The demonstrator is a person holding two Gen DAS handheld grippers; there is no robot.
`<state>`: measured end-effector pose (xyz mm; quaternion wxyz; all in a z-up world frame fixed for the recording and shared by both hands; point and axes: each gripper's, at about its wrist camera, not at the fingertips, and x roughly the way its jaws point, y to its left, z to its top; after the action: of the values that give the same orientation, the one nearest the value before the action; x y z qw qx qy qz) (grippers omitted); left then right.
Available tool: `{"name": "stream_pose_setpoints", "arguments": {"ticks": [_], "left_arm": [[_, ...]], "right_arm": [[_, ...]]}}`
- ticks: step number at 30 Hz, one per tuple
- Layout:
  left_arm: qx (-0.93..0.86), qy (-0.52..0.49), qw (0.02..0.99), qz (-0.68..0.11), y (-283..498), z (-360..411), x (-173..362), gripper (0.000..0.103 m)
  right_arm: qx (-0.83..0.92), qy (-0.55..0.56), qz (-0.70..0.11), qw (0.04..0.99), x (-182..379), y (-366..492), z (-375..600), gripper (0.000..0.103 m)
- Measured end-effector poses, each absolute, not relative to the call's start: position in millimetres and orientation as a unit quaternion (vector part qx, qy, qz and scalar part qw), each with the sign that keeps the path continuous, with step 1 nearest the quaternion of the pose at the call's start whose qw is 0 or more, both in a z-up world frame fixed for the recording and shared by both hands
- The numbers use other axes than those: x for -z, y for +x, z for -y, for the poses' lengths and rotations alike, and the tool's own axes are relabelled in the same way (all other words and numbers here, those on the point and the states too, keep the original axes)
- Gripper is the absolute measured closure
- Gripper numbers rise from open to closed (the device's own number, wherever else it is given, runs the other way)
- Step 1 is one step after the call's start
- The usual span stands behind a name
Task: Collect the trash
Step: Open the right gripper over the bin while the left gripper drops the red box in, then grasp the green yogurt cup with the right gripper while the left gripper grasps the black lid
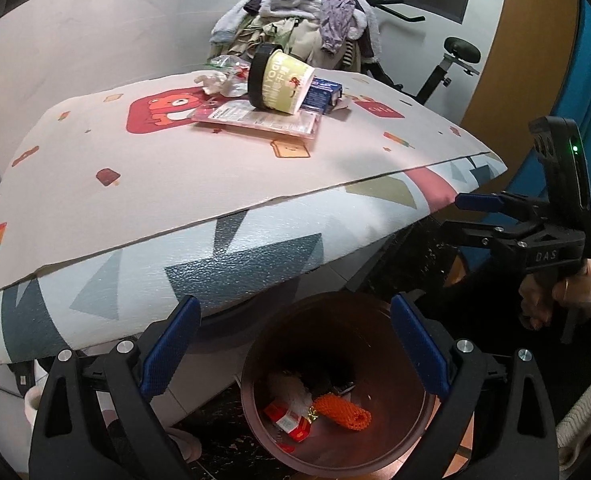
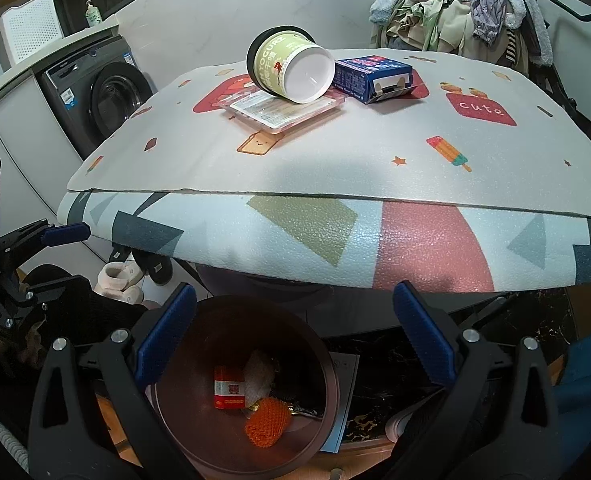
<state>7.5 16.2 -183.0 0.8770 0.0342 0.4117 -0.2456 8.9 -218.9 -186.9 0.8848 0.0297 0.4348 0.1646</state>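
My left gripper point(image 1: 295, 312) hangs open over a brown trash bin point(image 1: 395, 436) on the floor, with nothing between its blue pads. In the bin lie an orange mesh point(image 1: 343, 410), a red packet point(image 1: 289, 420) and a white wad point(image 1: 291, 390). My right gripper point(image 2: 295, 292) is open too, above the same bin point(image 2: 175, 400) and beside the left one. On the table mat point(image 1: 175, 184) sit a tipped yogurt tub point(image 1: 283, 84), a blue carton point(image 1: 323, 96), a flat plastic package point(image 1: 255, 118) and crumpled tissue point(image 1: 217, 82).
The table edge overhangs the bin's far side. A heap of clothes point(image 1: 303, 28) rises behind the table, with an exercise bike point(image 1: 451, 60) to its right. A washing machine point(image 2: 107, 96) stands at the left, and slippers point(image 2: 119, 280) lie under the table.
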Motion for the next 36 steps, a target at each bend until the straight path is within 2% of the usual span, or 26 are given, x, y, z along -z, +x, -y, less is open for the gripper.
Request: {"name": "stream_pose_setpoints", "arguments": {"ticks": [9, 12, 20, 27, 30, 32, 33, 36], "left_arm": [[0.242, 0.014, 0.881, -0.407, 12, -25, 176, 0.01], [0.239, 0.001, 0.882, -0.407, 21, -33, 169, 0.01], [0.227, 0.003, 0.894, -0.386, 57, -45, 141, 0.01], [0.221, -0.007, 0.901, -0.373, 100, -55, 126, 0.01], [0.222, -0.014, 0.9, -0.376, 118, -55, 128, 0.01], [0.224, -0.011, 0.899, -0.377, 124, -52, 131, 0.01], [0.225, -0.008, 0.898, -0.378, 128, -50, 133, 0.01], [0.23, -0.008, 0.895, -0.381, 135, -46, 136, 0.01]], "right_arm": [[-0.161, 0.031, -0.441, 0.882, 184, 15, 222, 0.006], [-0.158, 0.002, -0.428, 0.89, 175, 28, 222, 0.006], [-0.175, -0.087, -0.384, 0.902, 133, 108, 203, 0.006], [-0.193, -0.137, -0.379, 0.894, 124, 190, 174, 0.007], [-0.198, -0.137, -0.384, 0.891, 128, 217, 164, 0.012], [-0.205, -0.132, -0.393, 0.887, 134, 231, 158, 0.022], [-0.208, -0.133, -0.398, 0.884, 137, 234, 156, 0.032], [-0.223, -0.125, -0.393, 0.883, 140, 229, 157, 0.033]]}}
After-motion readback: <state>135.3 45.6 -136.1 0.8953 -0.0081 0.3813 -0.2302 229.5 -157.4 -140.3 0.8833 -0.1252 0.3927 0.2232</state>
